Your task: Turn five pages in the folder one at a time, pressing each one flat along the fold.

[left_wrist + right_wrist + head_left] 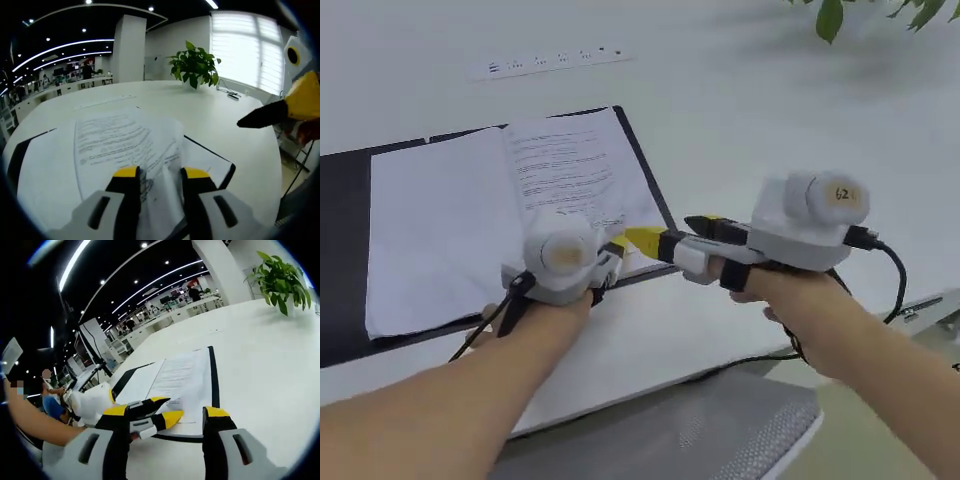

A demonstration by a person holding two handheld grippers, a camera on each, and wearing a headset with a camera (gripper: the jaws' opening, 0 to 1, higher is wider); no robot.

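The person's left forearm (440, 400) reached in low from the near edge and carried the left gripper (161, 173) onto the bottom margin of the printed page (575, 165). That page was the right-hand leaf of the folder (340, 250), which lay open on the white table (770, 100). The jaws stood a little apart, with a raised wrinkle of paper between them, and were not clamped on it. The right gripper (167, 411) was held level just beside it and pointed in at the same corner, off the sheet, with its jaws wide apart and nothing in them.

The likeliest fault was a crease or tear, because the sheet already looked bunched where the left jaws straddled it, and closing there would pinch a fold instead of a clean edge. The jaws might also take more than one sheet together. With both grippers crowded at one corner, the right tips could snag the lifted edge.
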